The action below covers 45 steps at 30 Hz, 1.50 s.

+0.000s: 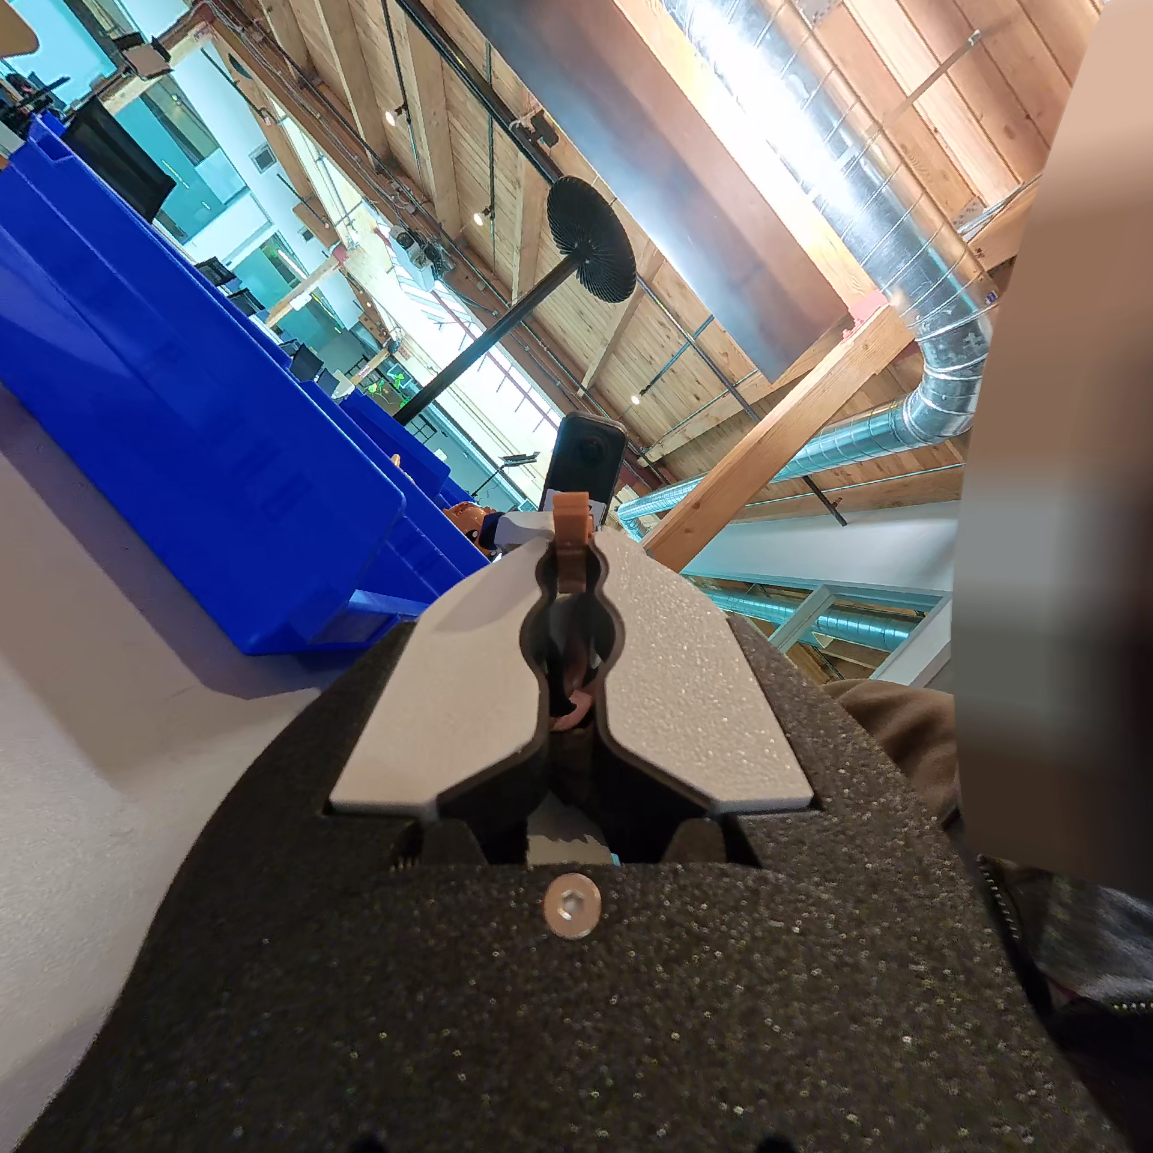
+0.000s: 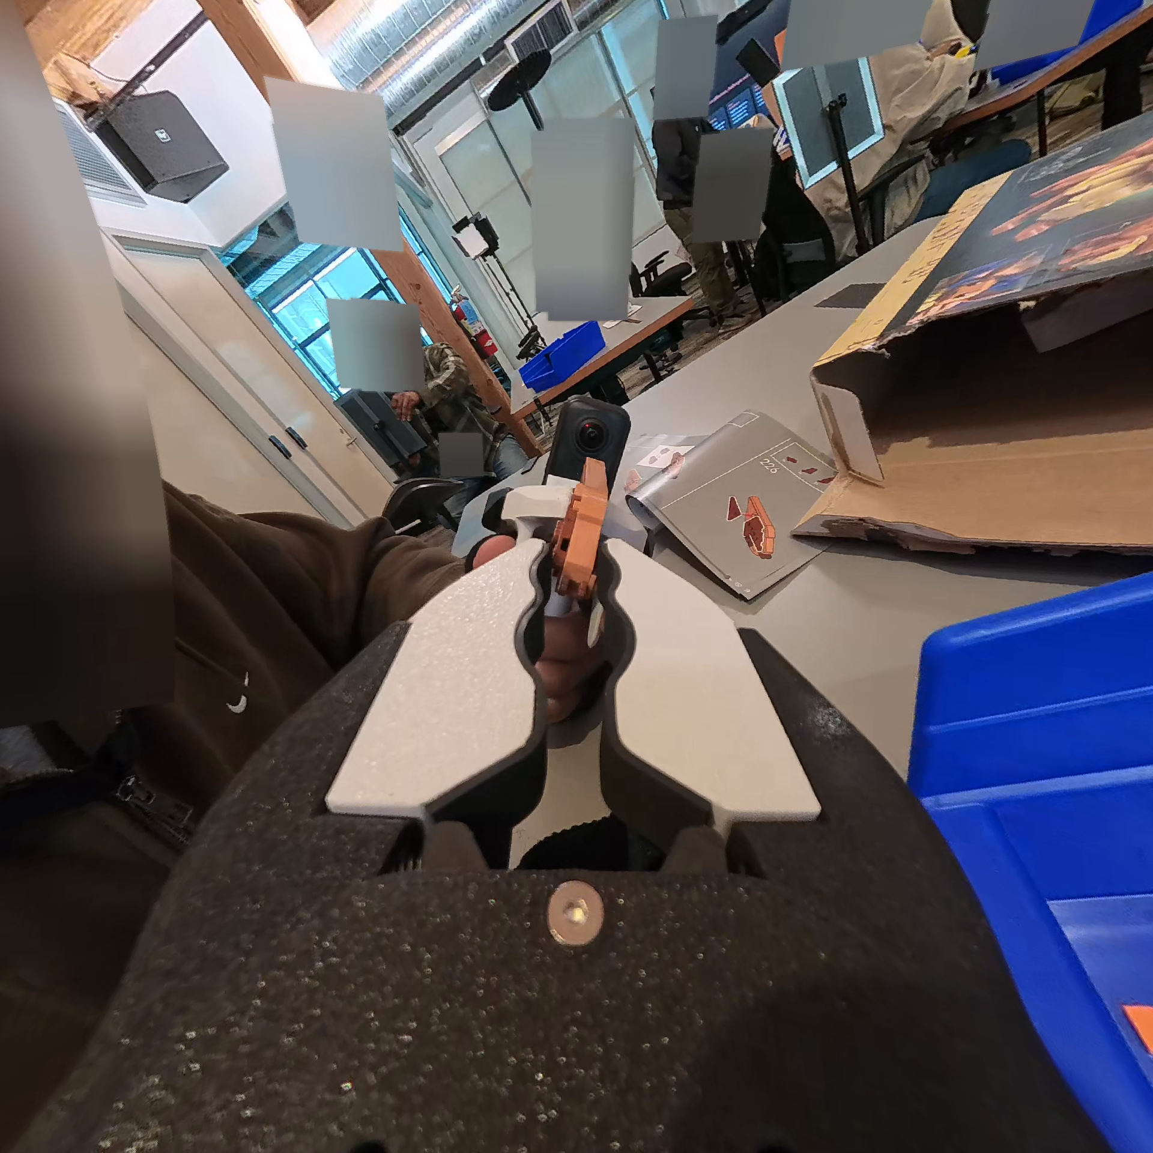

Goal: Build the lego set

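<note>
Grippers face each other: left gripper point(image 1: 571, 549) pinches a brown brick point(image 1: 571, 530); right gripper point(image 2: 577, 549) clamps an orange brick assembly point(image 2: 583, 530).

Open-plan workshop-style office: exposed timber ceiling planks point(image 1: 437, 125) and beams, silver spiral ventilation duct point(image 1: 936, 399), glass partitions point(image 2: 561, 156); long grey counter point(image 2: 780, 374) with blue plastic storage bins point(image 1: 187, 437), far desks with seated persons point(image 2: 449, 399), black wall loudspeaker point(image 2: 162, 146).

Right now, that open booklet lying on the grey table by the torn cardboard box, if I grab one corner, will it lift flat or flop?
Probably flop: the booklet is thin paper, and its left edge already curls up off the table. It looks light. The glossy pages may slide rather than lift cleanly.
</note>
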Motion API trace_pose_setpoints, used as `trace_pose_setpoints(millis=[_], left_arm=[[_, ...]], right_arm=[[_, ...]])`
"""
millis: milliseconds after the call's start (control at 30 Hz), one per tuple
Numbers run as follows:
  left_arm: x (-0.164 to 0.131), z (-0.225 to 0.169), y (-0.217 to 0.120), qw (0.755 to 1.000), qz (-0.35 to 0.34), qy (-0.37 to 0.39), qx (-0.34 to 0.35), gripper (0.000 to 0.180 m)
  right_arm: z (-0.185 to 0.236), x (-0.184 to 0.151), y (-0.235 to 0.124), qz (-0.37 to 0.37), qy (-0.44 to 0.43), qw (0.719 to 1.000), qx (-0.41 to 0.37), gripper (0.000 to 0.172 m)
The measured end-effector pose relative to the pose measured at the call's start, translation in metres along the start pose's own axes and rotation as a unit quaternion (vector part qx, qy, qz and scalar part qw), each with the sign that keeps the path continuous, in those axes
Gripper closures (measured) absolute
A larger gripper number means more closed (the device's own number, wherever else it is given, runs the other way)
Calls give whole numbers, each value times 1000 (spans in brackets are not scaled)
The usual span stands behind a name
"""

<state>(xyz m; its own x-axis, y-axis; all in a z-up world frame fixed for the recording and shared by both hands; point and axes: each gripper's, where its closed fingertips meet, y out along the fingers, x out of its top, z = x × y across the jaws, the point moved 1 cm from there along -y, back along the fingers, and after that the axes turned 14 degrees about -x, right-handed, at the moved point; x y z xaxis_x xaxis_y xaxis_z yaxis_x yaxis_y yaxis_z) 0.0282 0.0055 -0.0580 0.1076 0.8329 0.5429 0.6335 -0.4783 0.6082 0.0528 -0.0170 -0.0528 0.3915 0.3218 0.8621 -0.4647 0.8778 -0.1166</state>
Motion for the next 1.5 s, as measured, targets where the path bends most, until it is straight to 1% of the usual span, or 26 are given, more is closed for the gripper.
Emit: trace_pose_setpoints(millis=[567, 633, 733, 800, 1033, 1167, 1267, 1500], left_arm=[[-1, -4, 1, 1000, 5, 5, -12, 173], [-1, -4, 1, 1000, 7, 8, -11, 173], [2, -6, 1, 1000, 2, 14, -11, 173], [4, -6, 0, 1000, -2, 17, -10, 173], [6, -3, -2, 1000, -7, 14, -1, 172], [6, -1, -3, 1000, -8, 10, 3, 173], [5, 0, -3, 1000, -6, 9, 5, 173], [4, 0, -3, 1000, -4, 9, 6, 172]], right_arm=[[3, 0, -1, -6, -12, 1000, 6, 159], [2, 0, -1, -4, -18, 1000, 0, 156], [1, 0, -2, -2, -50, 999, -16, 145], [1, 2, -5, -2, -81, 996, -23, 141], [-4, -11, -19, 41, -207, 975, -70, 141], [-10, -38, -21, 80, -286, 951, -85, 146], [-8, -55, -20, 101, -307, 943, -81, 147], [-8, -49, -35, 90, -323, 939, -75, 151]])
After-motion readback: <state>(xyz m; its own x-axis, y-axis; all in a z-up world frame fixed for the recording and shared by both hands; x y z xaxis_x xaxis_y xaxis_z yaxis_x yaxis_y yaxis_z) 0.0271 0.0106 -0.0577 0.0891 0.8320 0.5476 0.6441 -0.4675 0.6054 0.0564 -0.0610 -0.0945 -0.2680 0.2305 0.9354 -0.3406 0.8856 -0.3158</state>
